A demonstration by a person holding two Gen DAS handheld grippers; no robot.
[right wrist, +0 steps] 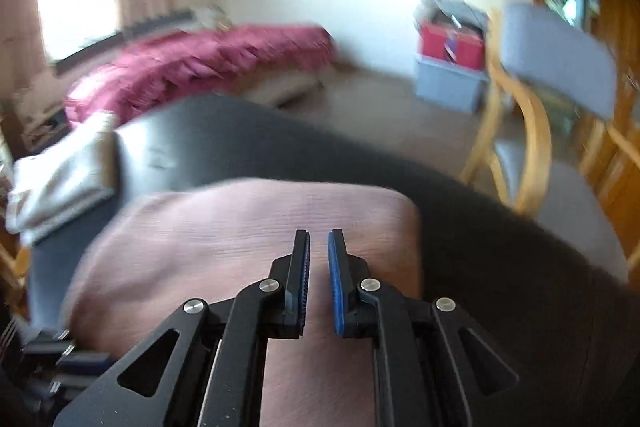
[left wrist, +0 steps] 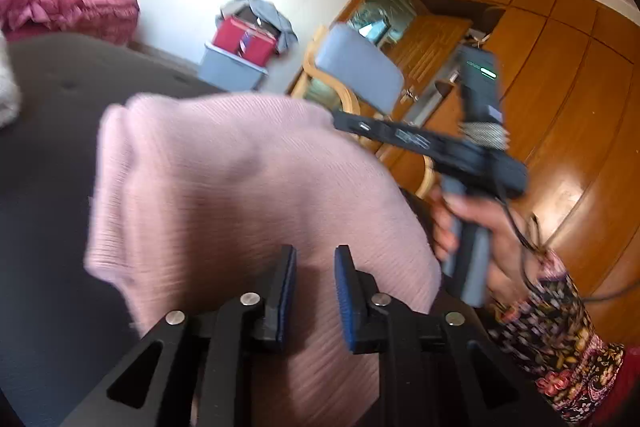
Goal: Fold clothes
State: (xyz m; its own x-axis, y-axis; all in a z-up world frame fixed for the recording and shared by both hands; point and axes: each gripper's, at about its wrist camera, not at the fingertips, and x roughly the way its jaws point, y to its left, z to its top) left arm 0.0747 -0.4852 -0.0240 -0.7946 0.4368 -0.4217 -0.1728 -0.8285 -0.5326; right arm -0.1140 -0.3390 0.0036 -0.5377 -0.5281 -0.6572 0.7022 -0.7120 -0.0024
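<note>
The pink sweater [left wrist: 248, 195] lies folded on the dark table [left wrist: 52, 155], near its close edge, and both views are blurred. In the left wrist view the left gripper [left wrist: 315, 259] is above the near part of the sweater. Its jaws stand a little apart and nothing is between the blue pads [left wrist: 345, 301]; the knit cloth is only seen under them. In the same view the right gripper [left wrist: 352, 123] reaches from the right side over the far corner of the sweater, held by a hand [left wrist: 476, 227] with a flowered sleeve [left wrist: 560, 343]. In the right wrist view the right gripper [right wrist: 318, 233] is above the sweater [right wrist: 248, 243], jaws with a narrow gap, no cloth pinched between them. To the left on the table [right wrist: 224, 139] lies a white cloth [right wrist: 64, 179]. Behind the table there are a chair [right wrist: 556, 59] with a grey back, a red box [right wrist: 450, 45] on a grey bin [right wrist: 448, 87], and a red blanket [right wrist: 192, 67].
</note>
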